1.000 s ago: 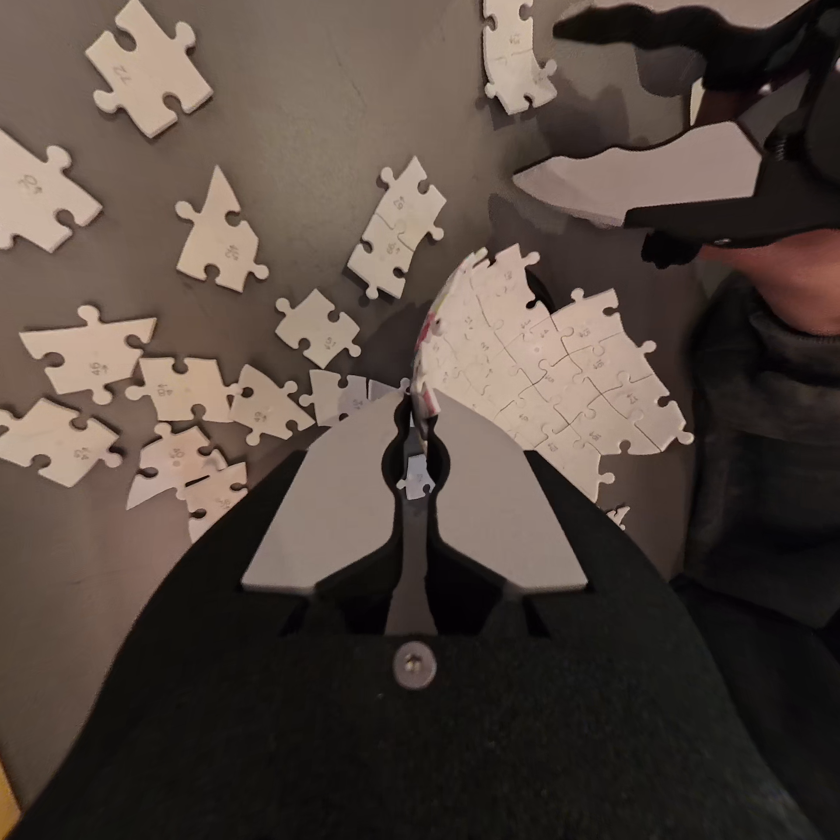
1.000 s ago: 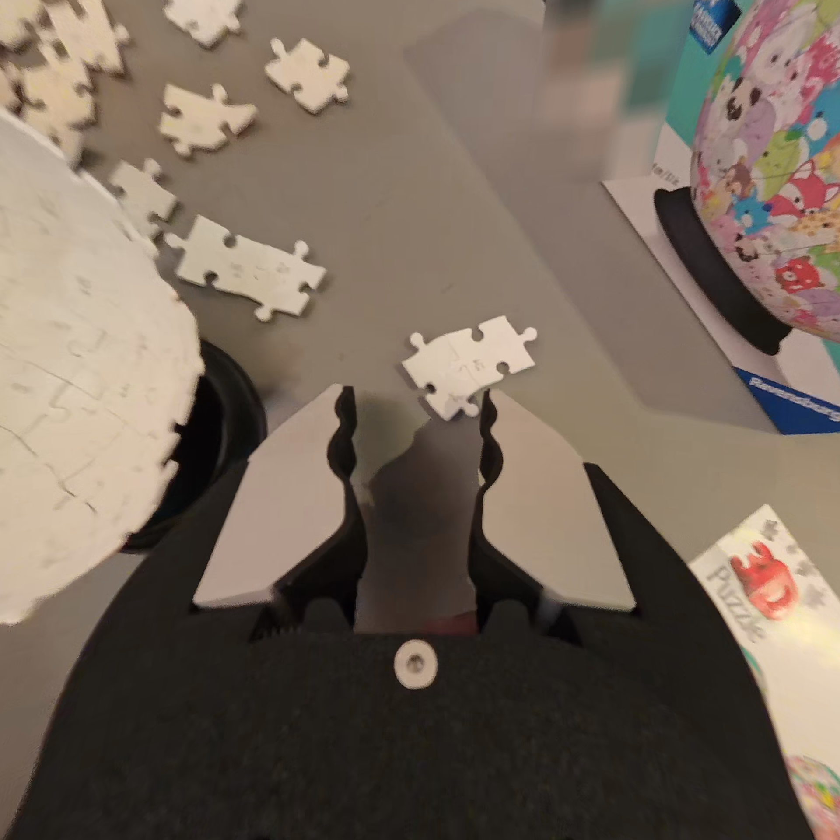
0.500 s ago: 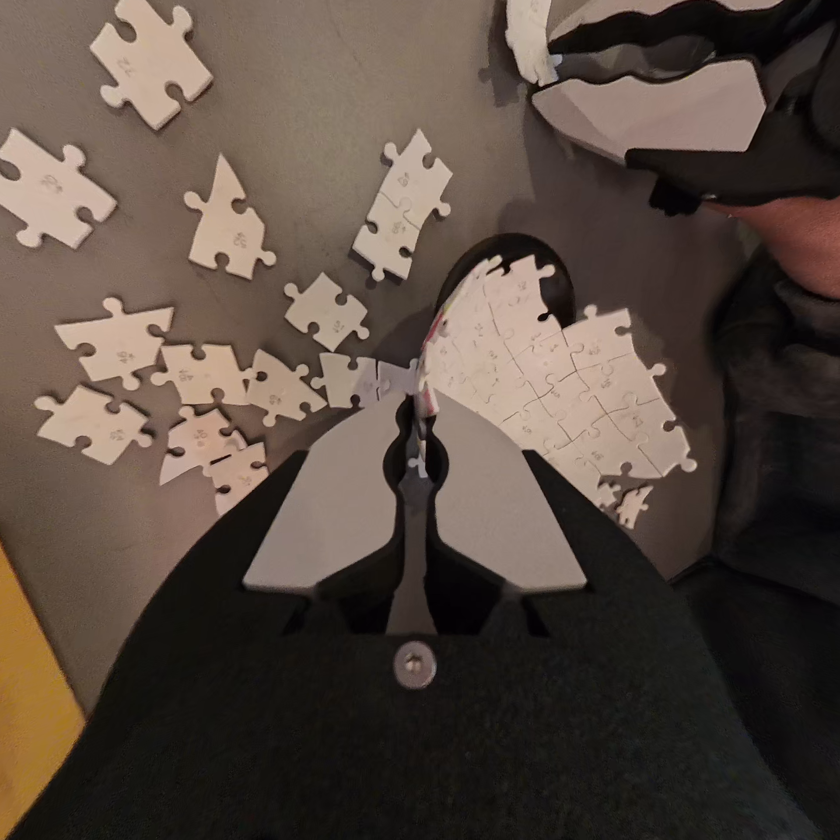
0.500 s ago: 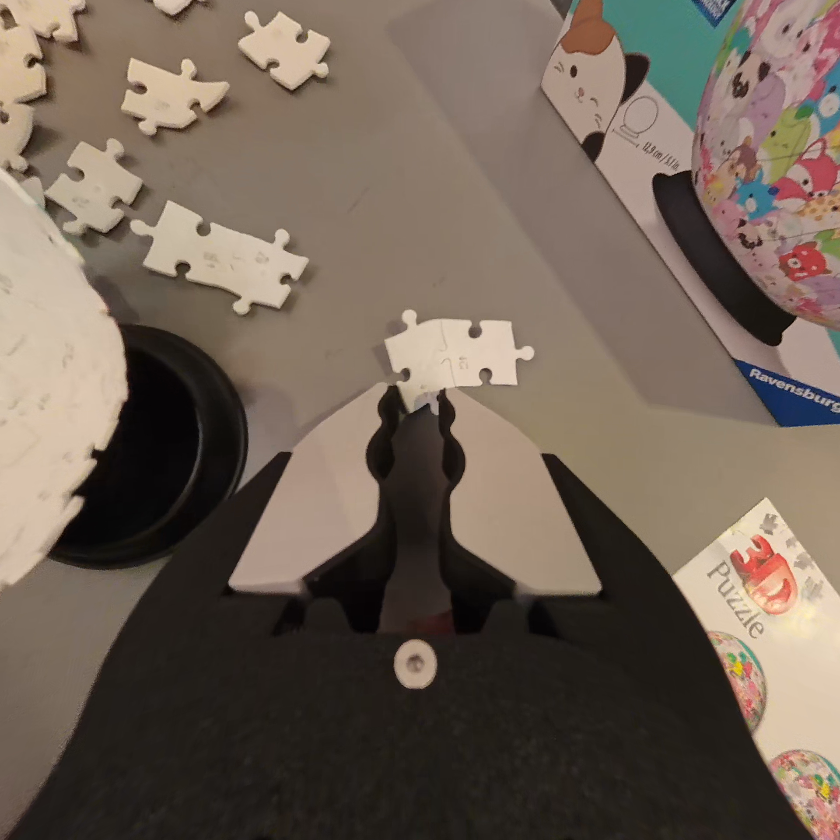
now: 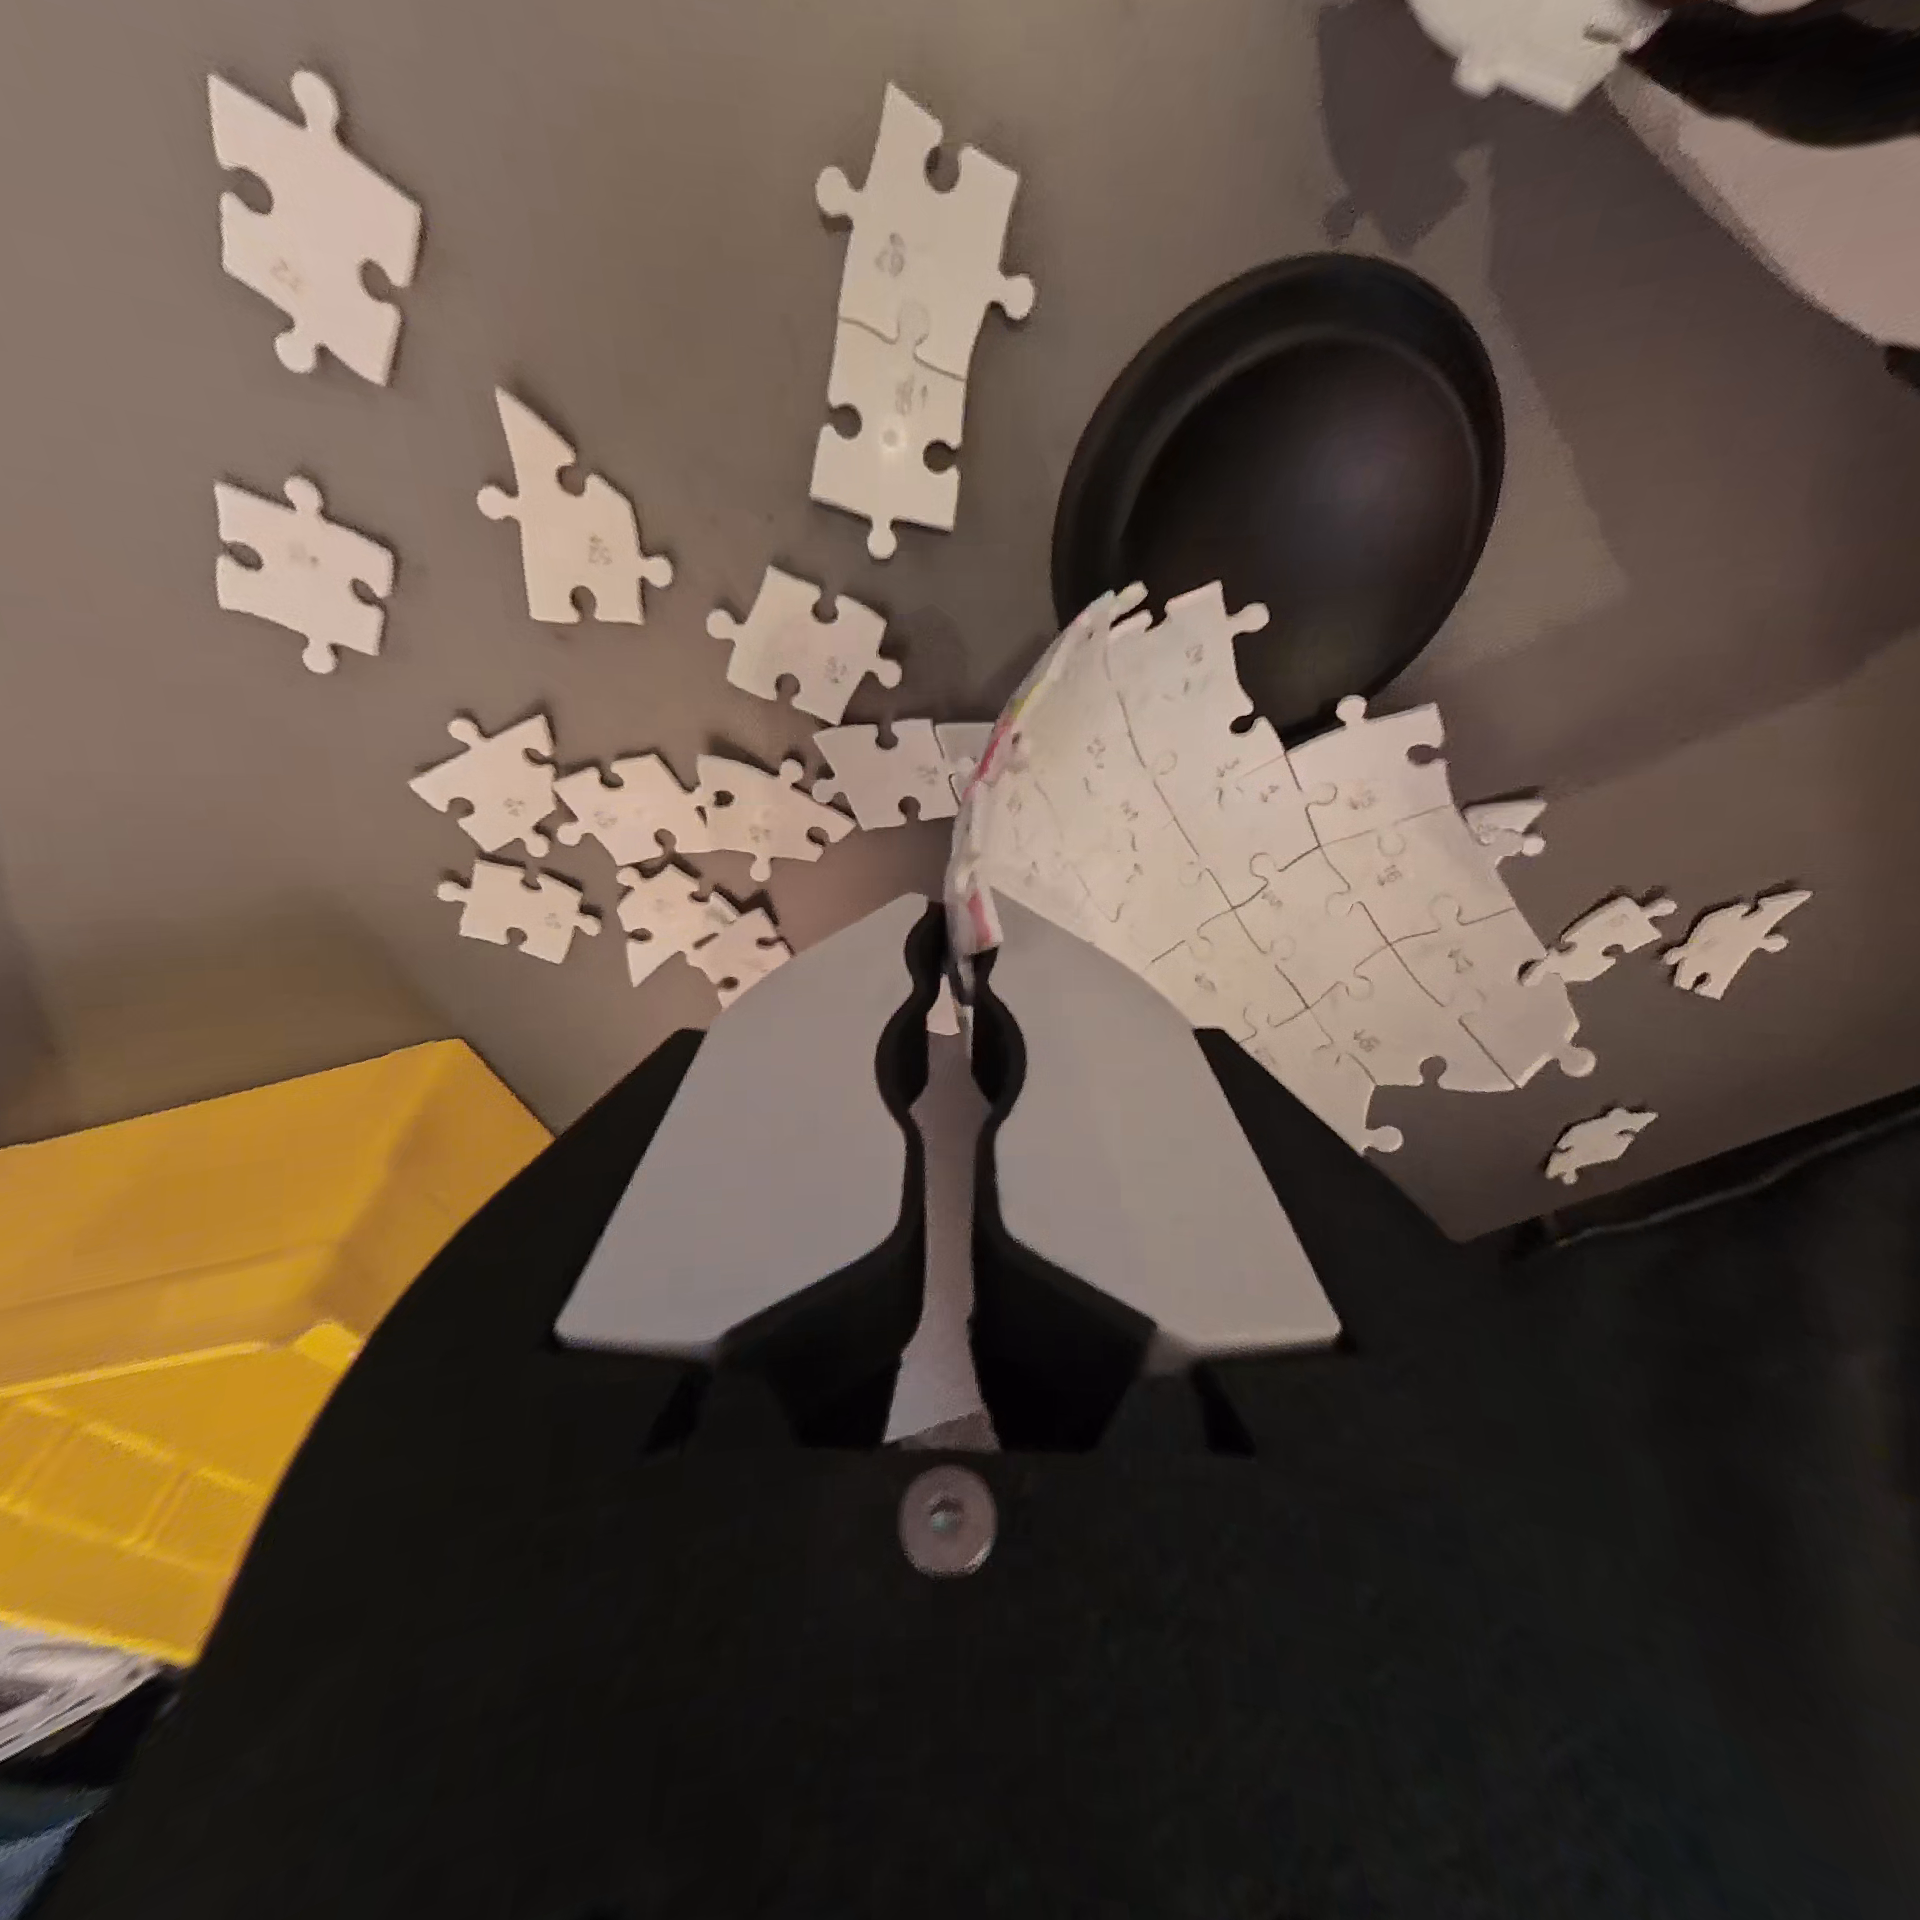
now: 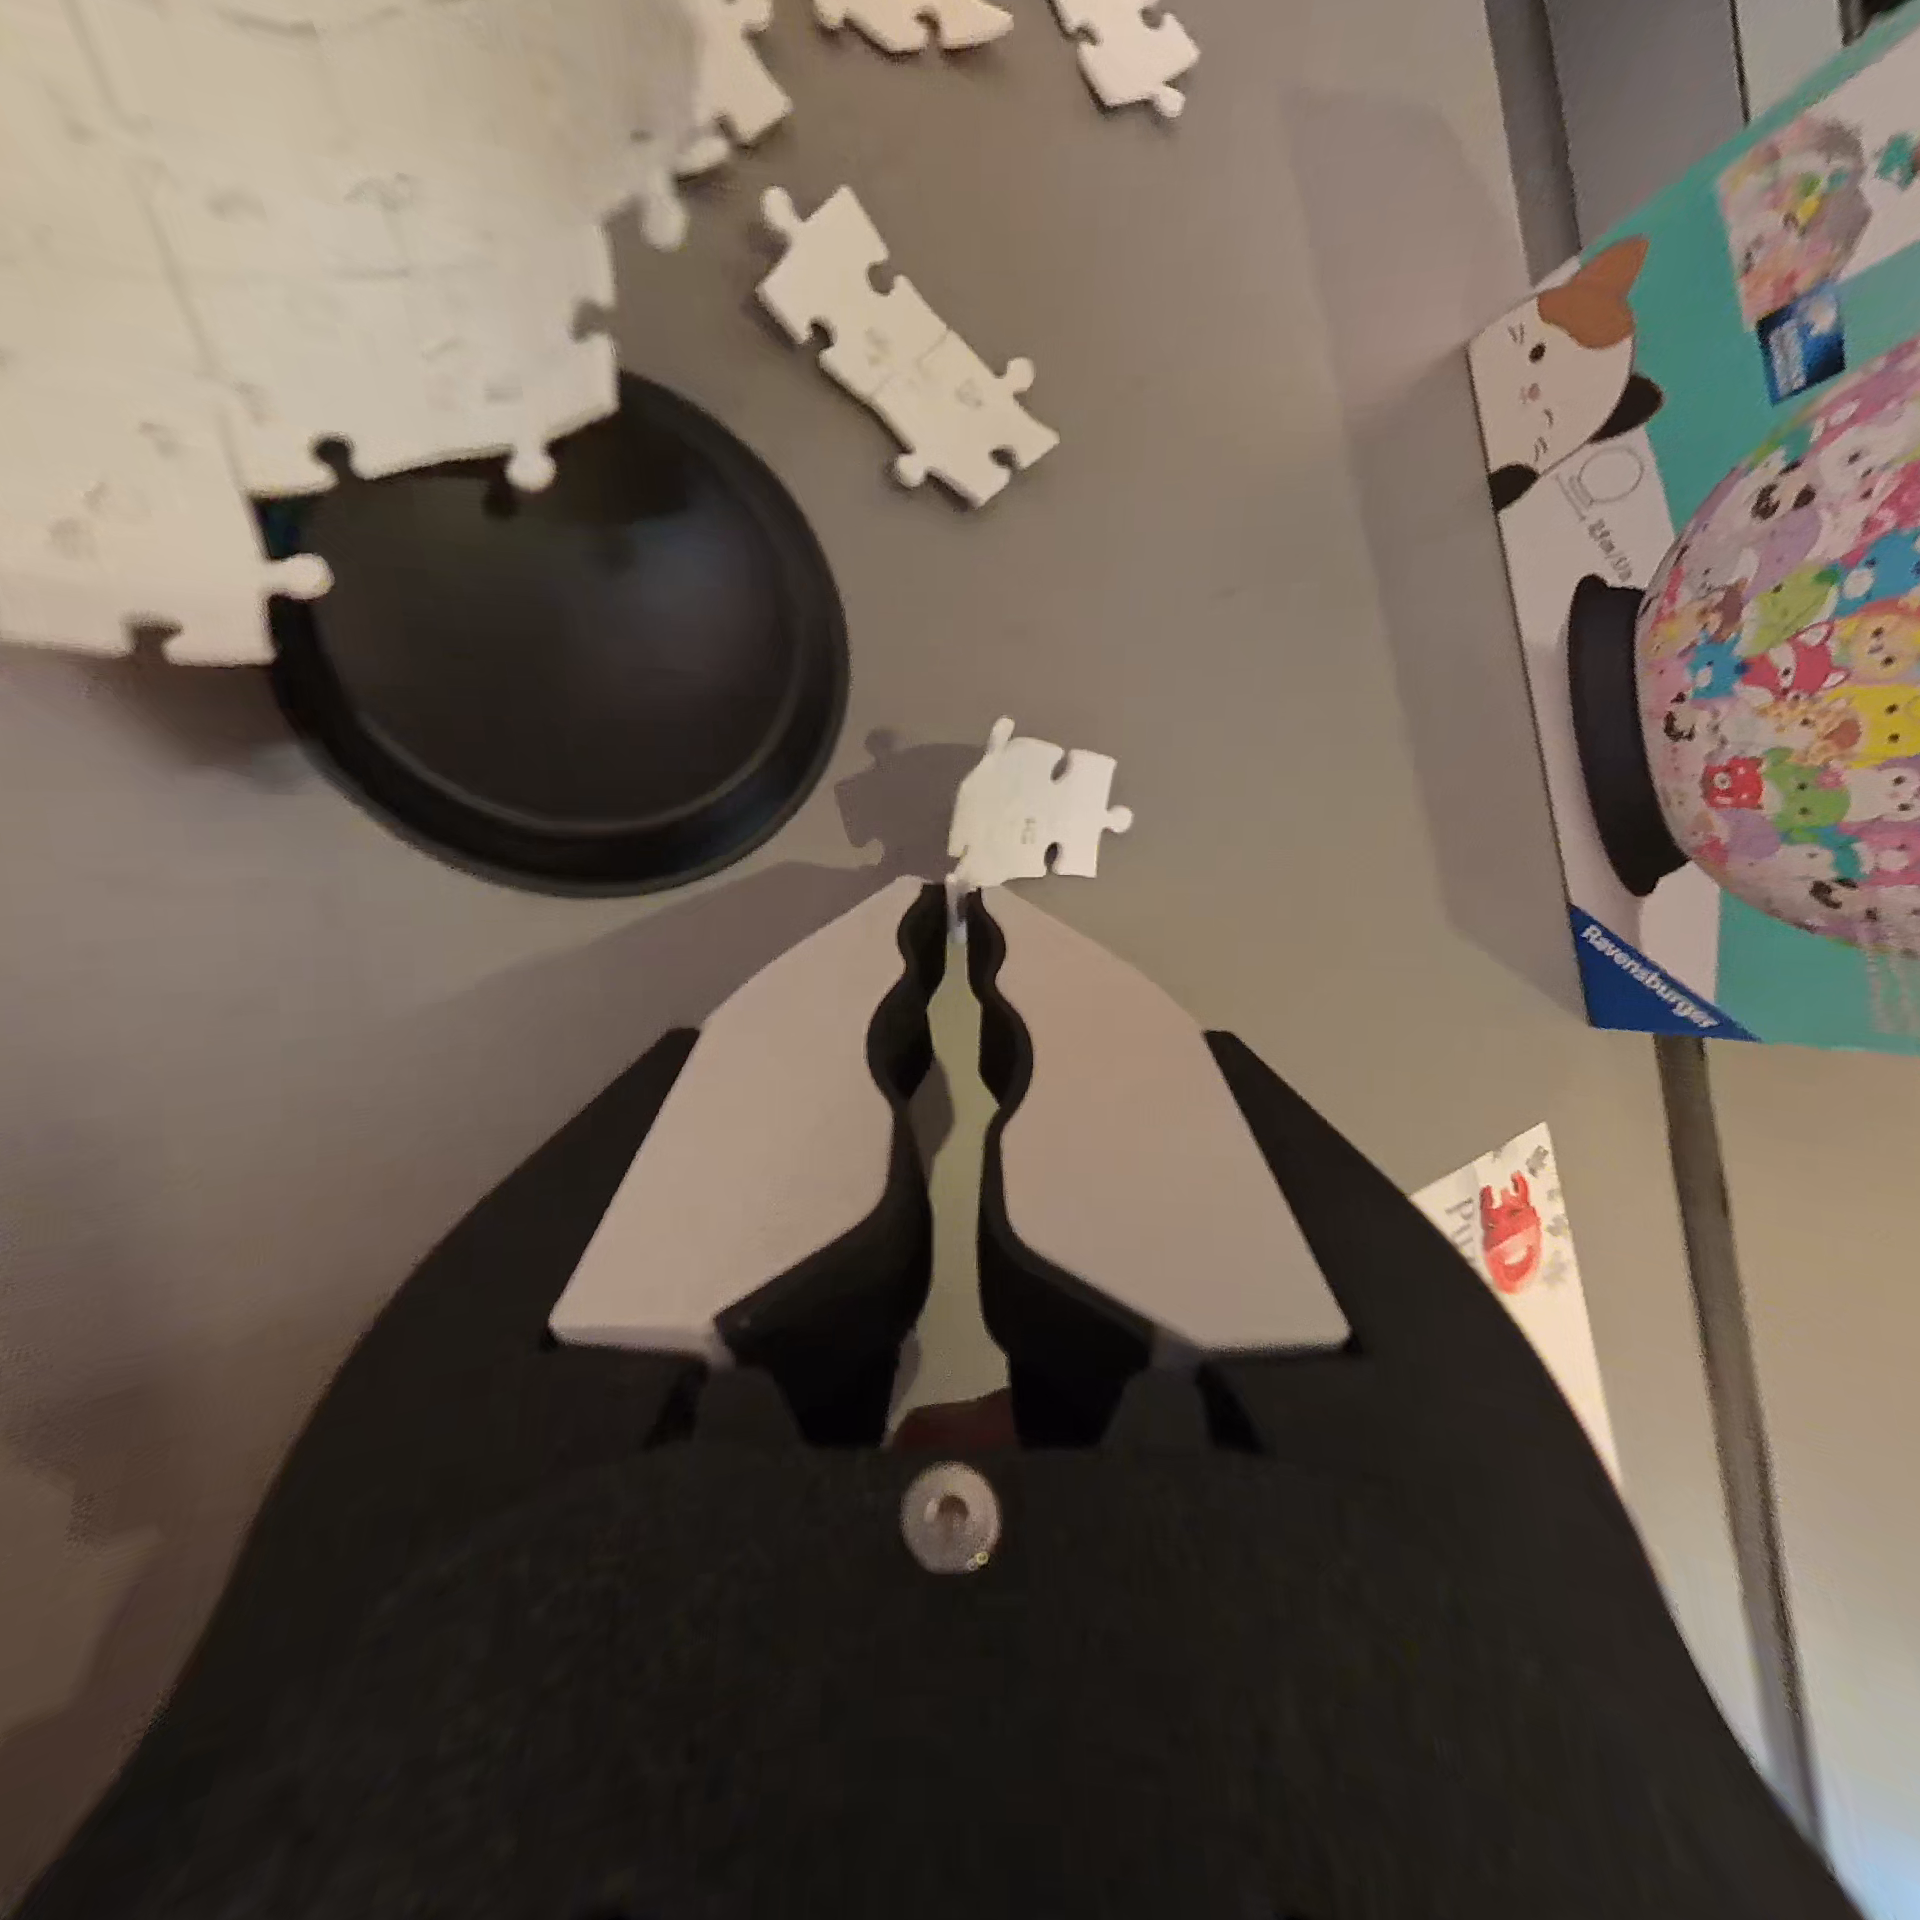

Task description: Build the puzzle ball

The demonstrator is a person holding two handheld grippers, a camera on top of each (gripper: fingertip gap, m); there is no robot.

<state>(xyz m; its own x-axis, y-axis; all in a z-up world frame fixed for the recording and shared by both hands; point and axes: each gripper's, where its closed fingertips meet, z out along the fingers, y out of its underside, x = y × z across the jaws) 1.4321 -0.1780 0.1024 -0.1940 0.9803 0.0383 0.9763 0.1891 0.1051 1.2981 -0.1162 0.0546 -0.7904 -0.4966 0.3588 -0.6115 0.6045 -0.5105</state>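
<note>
My left gripper [image 5: 961, 935] is shut on the edge of the partly built puzzle ball shell [image 5: 1278, 862], a curved white sheet of joined pieces held above the table; it also shows in the right wrist view [image 6: 291, 270]. My right gripper [image 6: 956, 899] is shut on a joined pair of white pieces [image 6: 1034, 805], lifted off the table with its shadow beneath. That pair shows at the top right of the left wrist view [image 5: 1527, 47]. The black round stand [image 5: 1288, 478] sits empty on the grey table; it also shows in the right wrist view [image 6: 561, 665].
Several loose white pieces [image 5: 582, 810] lie left of the stand, with a joined pair [image 5: 914, 312] beyond. A few small pieces [image 5: 1662, 935] lie to the right. A yellow box [image 5: 187, 1299] sits at the left. The puzzle's box [image 6: 1766, 582] and a leaflet [image 6: 1527, 1236] lie right. My hands' fingertips stand some 15 cm from each other.
My right gripper closed on the joined pair and lifted it off the table. My left gripper raised the shell away from the stand, which now shows empty.
</note>
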